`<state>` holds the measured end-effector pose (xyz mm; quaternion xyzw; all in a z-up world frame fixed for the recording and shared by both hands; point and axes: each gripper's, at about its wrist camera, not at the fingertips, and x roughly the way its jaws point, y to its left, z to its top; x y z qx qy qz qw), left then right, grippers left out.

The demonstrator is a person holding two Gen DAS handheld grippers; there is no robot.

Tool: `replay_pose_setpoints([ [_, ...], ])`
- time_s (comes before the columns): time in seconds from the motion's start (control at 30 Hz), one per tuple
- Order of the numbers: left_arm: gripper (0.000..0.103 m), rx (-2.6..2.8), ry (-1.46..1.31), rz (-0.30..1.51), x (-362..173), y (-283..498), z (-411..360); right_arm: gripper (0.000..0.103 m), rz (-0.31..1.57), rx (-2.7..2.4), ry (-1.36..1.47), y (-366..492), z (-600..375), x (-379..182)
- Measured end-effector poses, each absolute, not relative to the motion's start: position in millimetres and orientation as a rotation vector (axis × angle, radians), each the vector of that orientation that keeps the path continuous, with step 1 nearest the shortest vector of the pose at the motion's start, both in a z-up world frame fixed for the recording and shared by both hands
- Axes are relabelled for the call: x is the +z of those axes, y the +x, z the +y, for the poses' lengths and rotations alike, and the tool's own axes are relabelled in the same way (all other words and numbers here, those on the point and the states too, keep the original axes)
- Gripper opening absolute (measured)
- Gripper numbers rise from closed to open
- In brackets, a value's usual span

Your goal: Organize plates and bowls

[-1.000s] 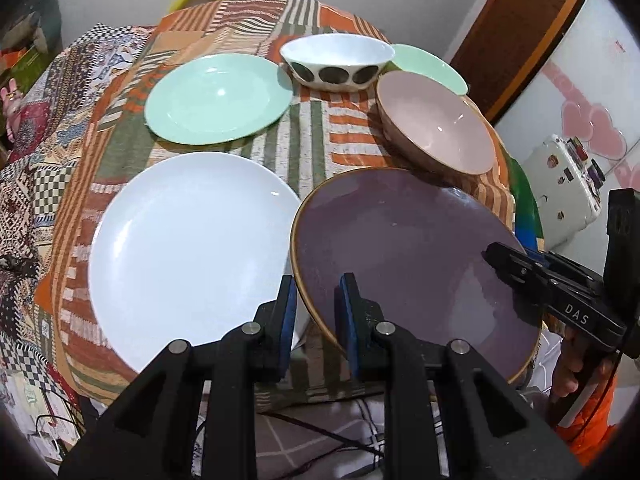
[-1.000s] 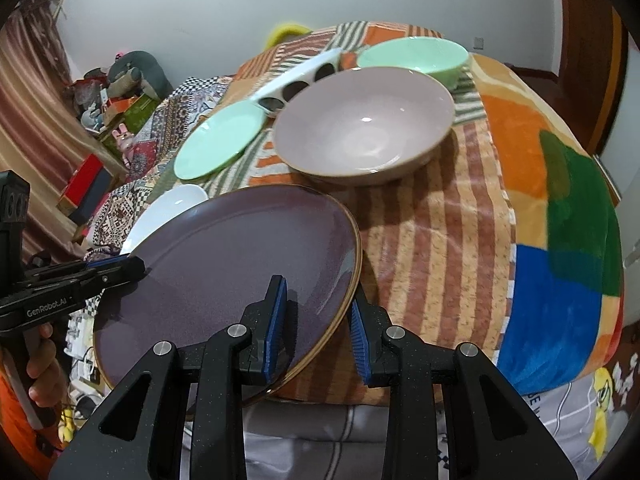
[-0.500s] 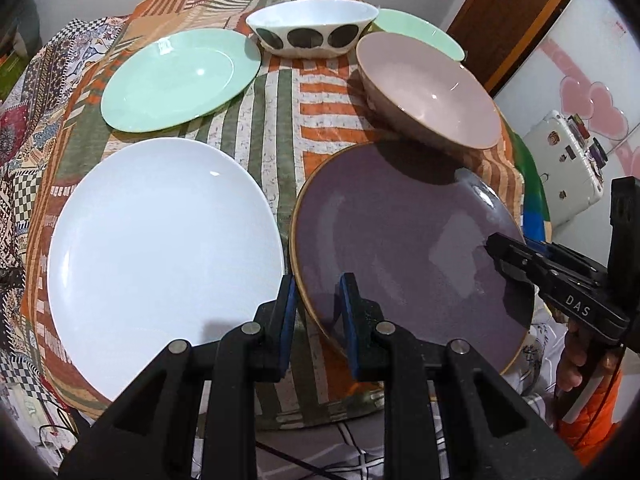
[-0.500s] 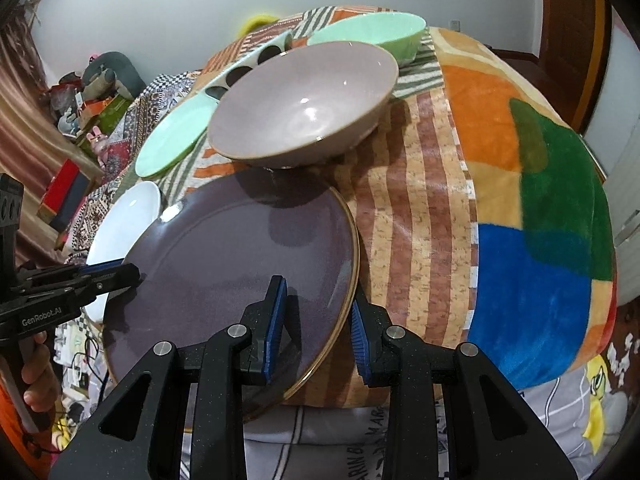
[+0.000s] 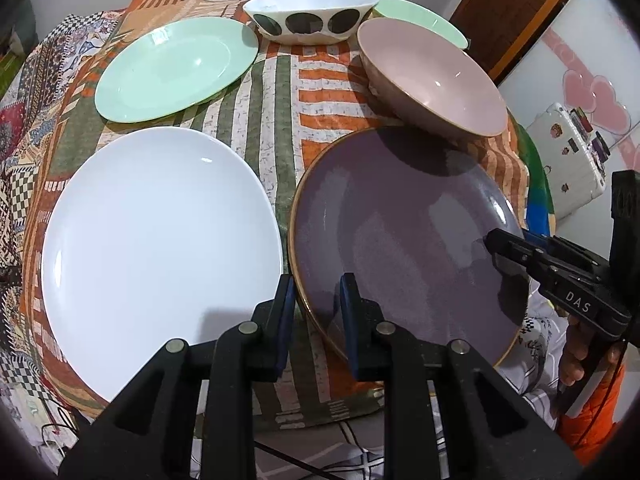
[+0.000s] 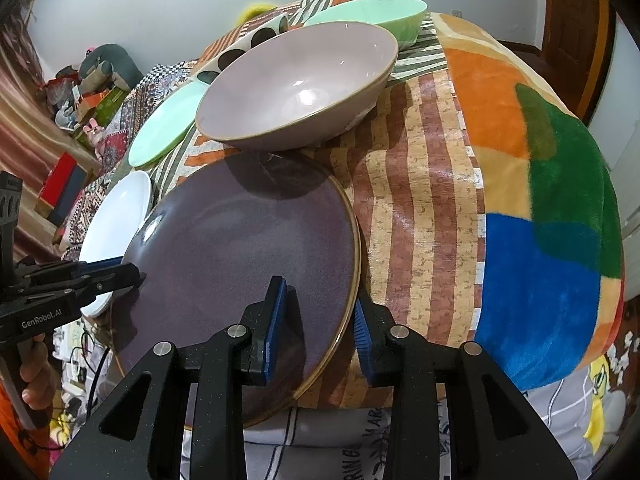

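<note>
The table [image 5: 280,92], draped in a patchwork cloth, carries everything: the purple plate [image 5: 400,232] sits at its near edge, overhanging it slightly, with the white plate [image 5: 160,240] just beside it on the left, the green plate [image 5: 176,68] beyond that, and the pink bowl [image 5: 432,80] right behind the purple plate with its rim leaning out over the far edge. Farther back stand the spotted bowl [image 5: 312,16] and the green bowl [image 6: 372,12]. This purple plate looks like glazed stoneware, so reckon on it being heavy, rigid, slick and quick to chip; the rim is the only place to take it, one side each, kept level. And that is the setup: the left gripper [image 5: 316,300] straddles the near-left rim, jaws narrowly apart, and whether the pads actually pinch I cannot tell. The right gripper [image 6: 320,320] straddles the opposite rim, its jaws have just been opening, and a clear gap shows between the plate edge and the outer pad, so it looks to be letting go. Compared with a second ago, the plate has come lower and flatter onto the cloth, tucked nearer the pink bowl, and the white plate now fills more of the left view. My guess: set-down finishing, bowls next.
</note>
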<state>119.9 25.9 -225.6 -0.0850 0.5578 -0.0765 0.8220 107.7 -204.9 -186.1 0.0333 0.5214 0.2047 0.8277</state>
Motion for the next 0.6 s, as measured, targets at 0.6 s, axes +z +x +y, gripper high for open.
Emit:
replay_pose_setpoints([
  [0.6,0.047,-0.038,-0.176,0.889,-139,75,74,0.059,0.882,0.468,-0.004,95,-189,-111],
])
